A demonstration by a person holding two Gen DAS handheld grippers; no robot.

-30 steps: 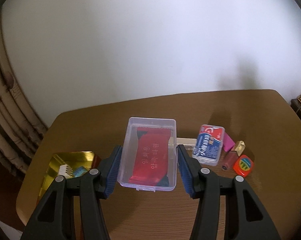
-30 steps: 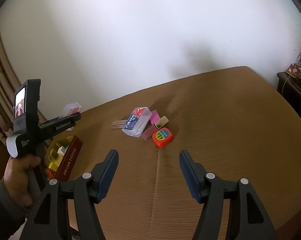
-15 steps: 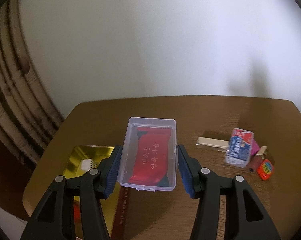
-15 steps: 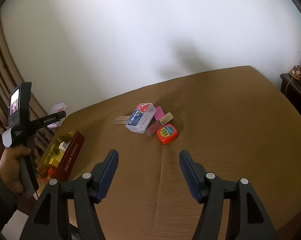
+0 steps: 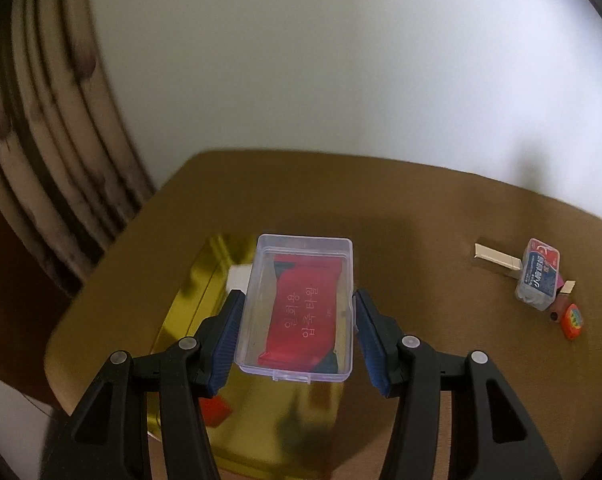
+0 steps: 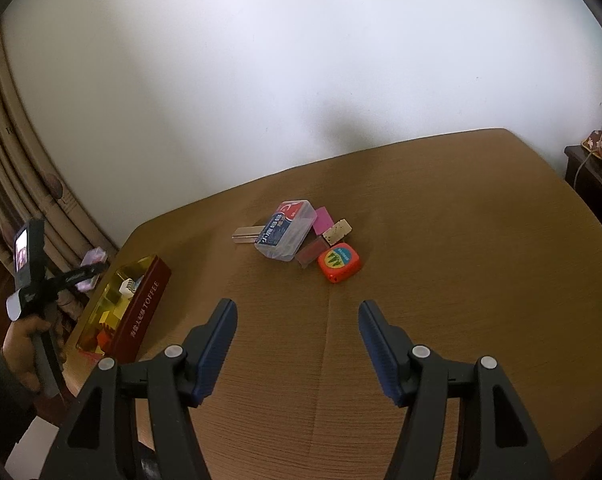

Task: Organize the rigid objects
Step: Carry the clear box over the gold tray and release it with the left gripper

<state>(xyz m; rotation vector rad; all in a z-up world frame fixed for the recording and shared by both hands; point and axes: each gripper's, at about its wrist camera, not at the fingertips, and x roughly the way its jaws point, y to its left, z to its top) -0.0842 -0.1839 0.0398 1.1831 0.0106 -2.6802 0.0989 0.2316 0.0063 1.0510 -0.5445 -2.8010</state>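
Brown table | left gripper pinching clear box, seemingly above toffee tin | right gripper spread

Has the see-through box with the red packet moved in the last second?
Yes. The left gripper has carried the clear box leftward, away from the table's middle, to above the gold tin.

1. The red tin carries "TOFFEE" in pale capitals along its side wall, with some smaller characters before it that are too small to read.
2. The red packet inside the clear box has Korean lettering in white; the words cannot be made out surely.
3. The blue-labelled case bears white print, unreadable.
4. The orange tape measure shows a green zigzag logo on its face.
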